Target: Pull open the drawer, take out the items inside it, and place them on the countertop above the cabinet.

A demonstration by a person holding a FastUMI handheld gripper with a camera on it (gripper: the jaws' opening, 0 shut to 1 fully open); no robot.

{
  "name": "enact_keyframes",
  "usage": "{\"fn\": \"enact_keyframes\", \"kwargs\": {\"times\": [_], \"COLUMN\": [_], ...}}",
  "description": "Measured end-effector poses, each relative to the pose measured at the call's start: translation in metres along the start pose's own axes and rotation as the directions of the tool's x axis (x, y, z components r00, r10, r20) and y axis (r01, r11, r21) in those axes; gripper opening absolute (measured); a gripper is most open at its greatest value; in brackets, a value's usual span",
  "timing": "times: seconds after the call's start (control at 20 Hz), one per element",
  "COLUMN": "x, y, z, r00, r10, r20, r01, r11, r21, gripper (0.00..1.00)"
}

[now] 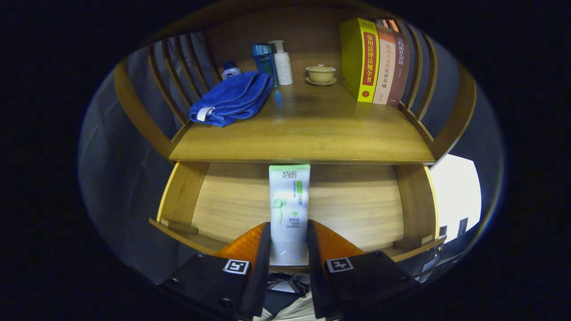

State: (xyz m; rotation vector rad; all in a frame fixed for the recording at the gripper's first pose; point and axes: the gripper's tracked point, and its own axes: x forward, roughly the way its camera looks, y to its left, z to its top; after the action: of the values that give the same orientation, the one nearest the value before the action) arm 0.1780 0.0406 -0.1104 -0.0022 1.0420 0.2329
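The wooden drawer (357,205) stands pulled open below the countertop (303,129). A white tube with green print (289,200) rises from between my fingers, its flat crimped end pointing away toward the countertop's front edge. My gripper (288,243) is shut on the tube's cap end, with both fingers (263,249) pressing its sides. The tube hangs over the drawer's light wooden floor.
On the countertop lie a folded blue towel (232,100), a small blue-capped bottle (231,70), a blue bottle (264,60), a white pump bottle (283,62), a lidded cup on a saucer (320,74) and three upright books (374,62). Slatted wooden rails flank both sides.
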Motion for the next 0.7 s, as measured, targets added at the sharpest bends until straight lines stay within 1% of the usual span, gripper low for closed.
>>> {"fn": "enact_keyframes", "kwargs": {"times": [0.2,0.3,0.55,0.7], "x": [-0.022,-0.033,-0.047,-0.038], "y": [0.006,0.007,-0.001,0.006], "z": [-0.005,0.000,0.033,0.047], "r00": [0.999,0.997,0.981,0.973], "r10": [0.019,0.029,-0.023,-0.019], "r20": [0.032,0.068,0.194,0.229], "r01": [-0.018,-0.027,0.038,0.034], "r11": [0.999,0.999,0.996,0.998], "r21": [-0.030,-0.035,-0.077,-0.060], "gripper": [0.49,0.49,0.49,0.49]}}
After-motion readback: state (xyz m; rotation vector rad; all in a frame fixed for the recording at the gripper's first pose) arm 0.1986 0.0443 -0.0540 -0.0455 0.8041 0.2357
